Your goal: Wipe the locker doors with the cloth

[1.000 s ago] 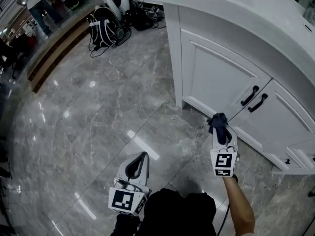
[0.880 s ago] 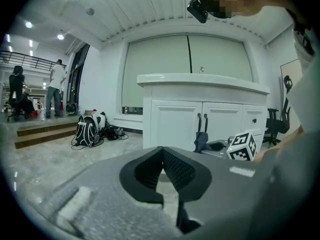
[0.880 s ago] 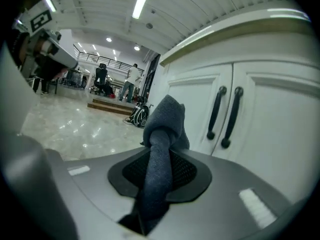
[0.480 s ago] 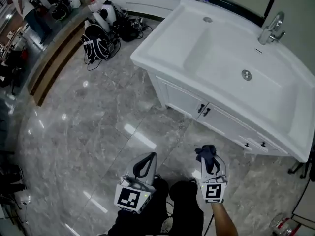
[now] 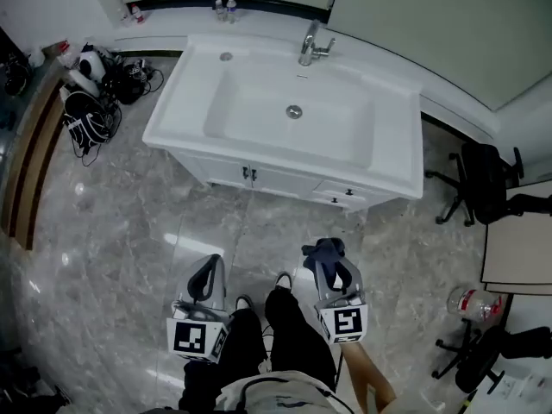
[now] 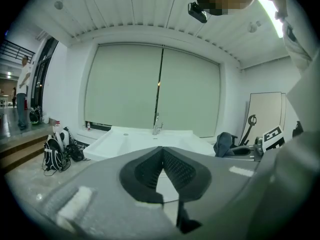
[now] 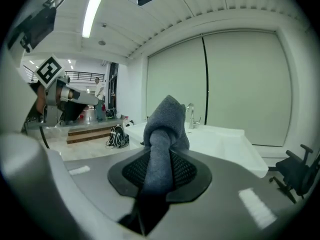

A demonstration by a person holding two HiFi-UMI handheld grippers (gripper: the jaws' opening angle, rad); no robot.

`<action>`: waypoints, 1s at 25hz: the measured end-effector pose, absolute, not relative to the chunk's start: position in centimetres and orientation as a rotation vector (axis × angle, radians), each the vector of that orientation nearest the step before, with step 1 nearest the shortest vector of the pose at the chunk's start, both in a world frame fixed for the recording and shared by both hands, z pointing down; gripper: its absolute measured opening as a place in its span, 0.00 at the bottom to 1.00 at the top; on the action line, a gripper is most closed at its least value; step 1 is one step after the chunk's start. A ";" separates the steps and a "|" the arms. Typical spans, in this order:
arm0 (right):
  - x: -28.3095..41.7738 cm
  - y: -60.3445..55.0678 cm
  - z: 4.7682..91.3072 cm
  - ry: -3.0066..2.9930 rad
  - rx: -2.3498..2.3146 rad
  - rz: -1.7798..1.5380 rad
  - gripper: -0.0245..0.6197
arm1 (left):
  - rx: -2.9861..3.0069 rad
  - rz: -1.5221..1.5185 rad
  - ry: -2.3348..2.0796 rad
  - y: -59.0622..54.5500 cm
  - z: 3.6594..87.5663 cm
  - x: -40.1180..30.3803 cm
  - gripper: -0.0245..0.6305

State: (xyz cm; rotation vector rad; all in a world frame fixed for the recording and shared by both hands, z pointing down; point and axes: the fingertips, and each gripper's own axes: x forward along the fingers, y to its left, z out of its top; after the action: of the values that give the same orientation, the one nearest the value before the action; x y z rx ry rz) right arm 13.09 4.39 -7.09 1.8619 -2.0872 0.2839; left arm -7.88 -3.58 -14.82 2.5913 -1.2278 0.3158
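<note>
The white cabinet doors (image 5: 246,174) with dark handles sit under the sink counter, well ahead of both grippers. A dark blue-grey cloth (image 5: 326,250) (image 7: 165,121) is pinched between the jaws of my right gripper (image 5: 331,264) (image 7: 161,149) and bunches up above them. It also shows from the side in the left gripper view, cloth (image 6: 223,144). My left gripper (image 5: 206,272) (image 6: 161,154) is shut with nothing in it, its pads meeting at the tips. Both grippers hang side by side above the grey marble floor, apart from the doors.
A white sink basin (image 5: 216,123) with a chrome faucet (image 5: 311,45) tops the cabinet. Backpacks and cables (image 5: 89,103) lie at the left, beside a wooden step (image 5: 19,179). A black office chair (image 5: 479,183), a desk edge (image 5: 516,250) and a red-capped bottle (image 5: 469,302) stand at the right.
The view has pulled up and back from the cabinet doors, so the whole sink now shows from above. Both grippers have come away from the doors, the cloth still in the right one.
</note>
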 end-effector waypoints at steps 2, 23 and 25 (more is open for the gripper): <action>13.7 5.9 -9.5 -2.066 1.926 0.284 0.17 | 2.612 0.300 -1.186 -2.2 -16.0 -7.1 0.04; 11.4 19.6 -24.1 -1.980 2.247 0.184 0.16 | 2.800 0.229 -1.063 10.3 -25.6 -10.1 0.04; 11.6 20.1 -24.2 -1.988 2.230 0.189 0.16 | 2.797 0.242 -1.084 10.6 -25.6 -9.9 0.04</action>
State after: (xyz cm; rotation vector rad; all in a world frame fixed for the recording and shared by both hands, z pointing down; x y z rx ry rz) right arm 11.59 20.13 -24.17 2.2296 -1.9882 0.1886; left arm -9.88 10.55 -25.59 2.7965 -1.0837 0.2418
